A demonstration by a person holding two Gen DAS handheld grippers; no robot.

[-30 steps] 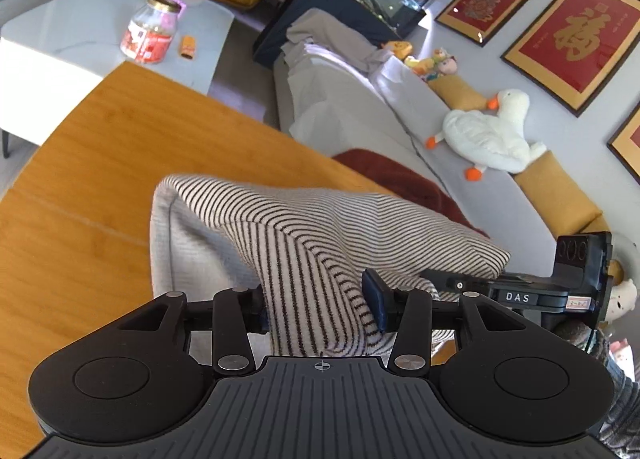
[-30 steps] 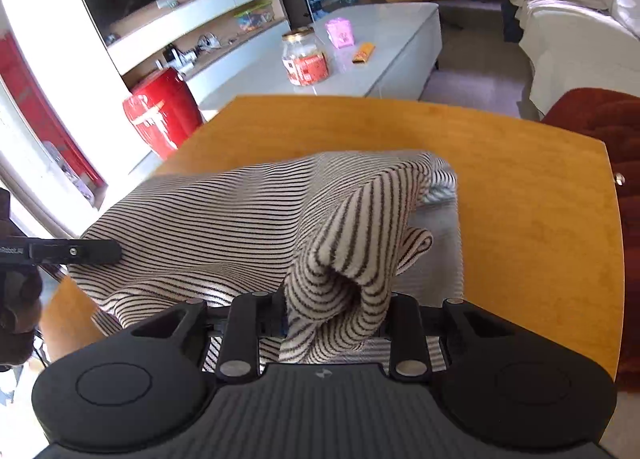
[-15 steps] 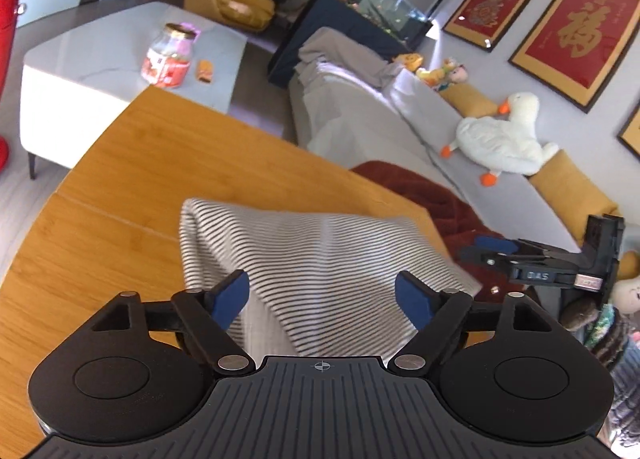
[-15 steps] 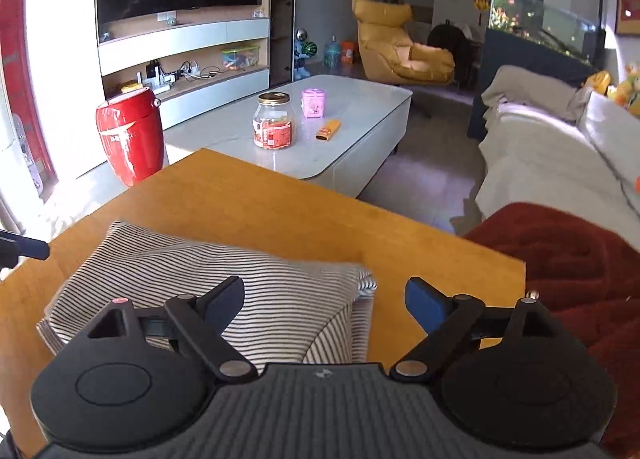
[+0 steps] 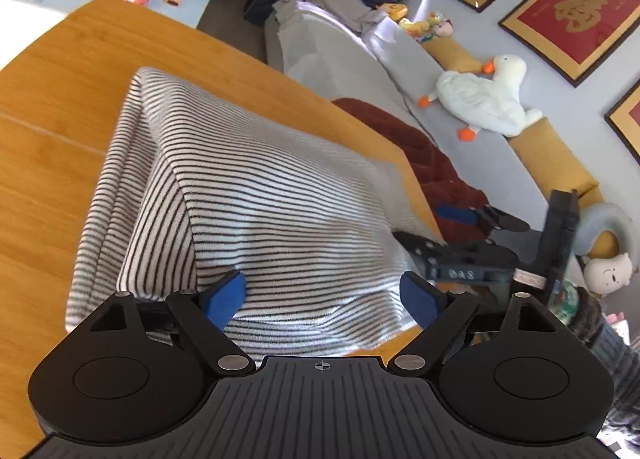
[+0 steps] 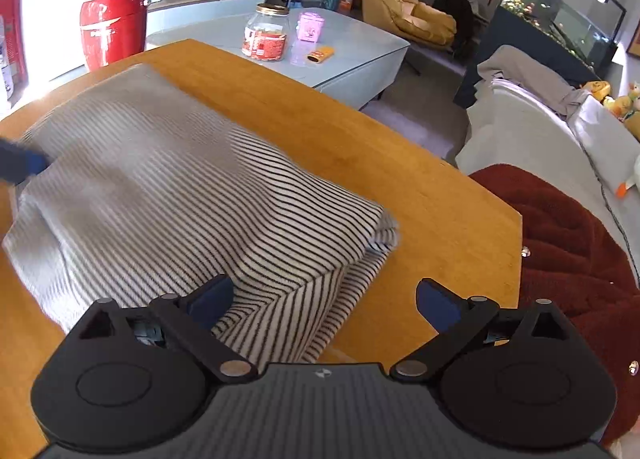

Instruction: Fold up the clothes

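A black-and-white striped garment point(image 5: 280, 199) lies folded on the wooden table point(image 5: 60, 99). My left gripper point(image 5: 322, 295) hovers open over its near edge, and the blue pads point(image 5: 224, 295) touch no cloth. In the right wrist view the same garment point(image 6: 180, 187) spreads to the left, with its folded corner under my right gripper point(image 6: 325, 301). That gripper's jaws are opening and do not press the cloth. From the left wrist view, the right gripper point(image 5: 440, 229) shows at the garment's right edge. A blue pad of the left gripper point(image 6: 20, 165) peeks in at the far left.
A rust-red blanket point(image 6: 560, 239) lies past the table's right edge, with a grey sofa point(image 5: 340, 51) and a goose plush point(image 5: 484, 95) behind. A low white table holds a jar point(image 6: 266, 33). A red drum point(image 6: 110, 25) stands on the floor.
Both grippers opened and let go of the striped cloth, which dropped flat into a fold on the table. Both then drew closer over it.
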